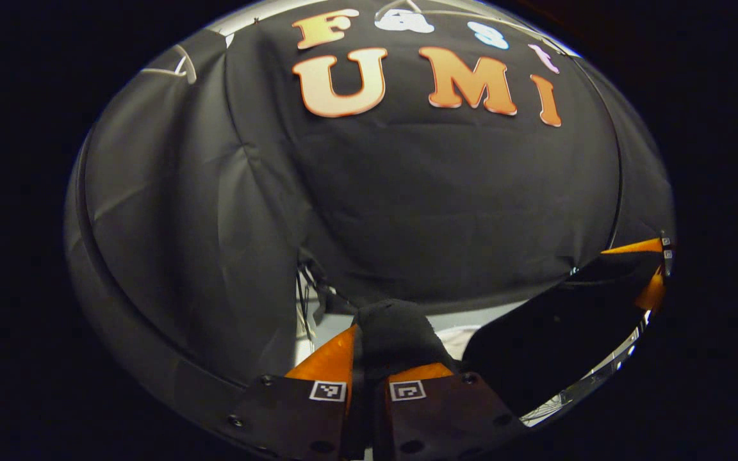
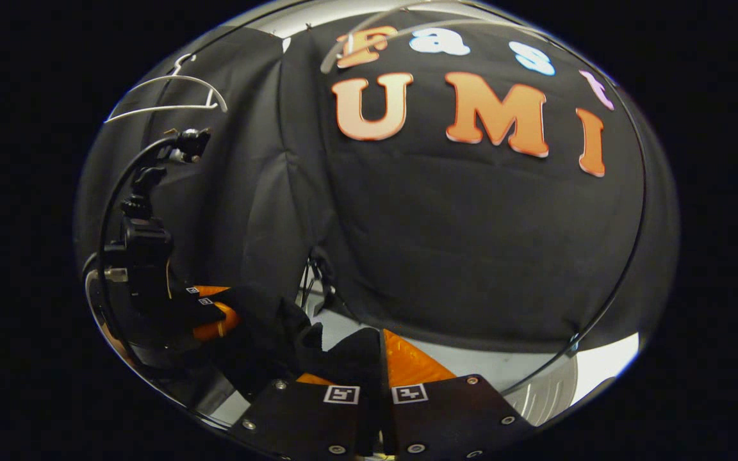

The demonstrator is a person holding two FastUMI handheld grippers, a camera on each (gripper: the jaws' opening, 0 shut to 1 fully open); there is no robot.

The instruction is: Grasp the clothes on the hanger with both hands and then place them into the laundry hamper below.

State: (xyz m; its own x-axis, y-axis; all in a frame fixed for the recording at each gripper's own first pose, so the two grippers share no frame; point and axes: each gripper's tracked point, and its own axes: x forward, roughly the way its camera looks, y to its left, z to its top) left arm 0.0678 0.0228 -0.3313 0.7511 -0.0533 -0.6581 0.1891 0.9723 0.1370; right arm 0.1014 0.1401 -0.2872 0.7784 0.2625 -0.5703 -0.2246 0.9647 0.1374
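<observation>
A black garment (image 1: pixel 535 346) hangs stretched between both grippers. In the left gripper view my left gripper (image 1: pixel 383 362) is shut on a bunched end of it. The cloth runs off to the right, where my right gripper (image 1: pixel 657 269) pinches the far end. In the right gripper view my right gripper (image 2: pixel 362 365) is shut on the black garment (image 2: pixel 266 333). My left gripper (image 2: pixel 212 314) holds it at lower left, with its camera and cable above. A bare white hanger (image 2: pixel 164 89) hangs high on the left. The laundry hamper's pale rim (image 1: pixel 599 378) curves below the cloth.
The black cloth wall stands close behind on all sides. A second thin white hanger (image 2: pixel 375 25) shows at the top. The hamper's rim (image 2: pixel 548 390) sits at lower right, with a strip of light floor (image 2: pixel 471 358) under the wall's hem.
</observation>
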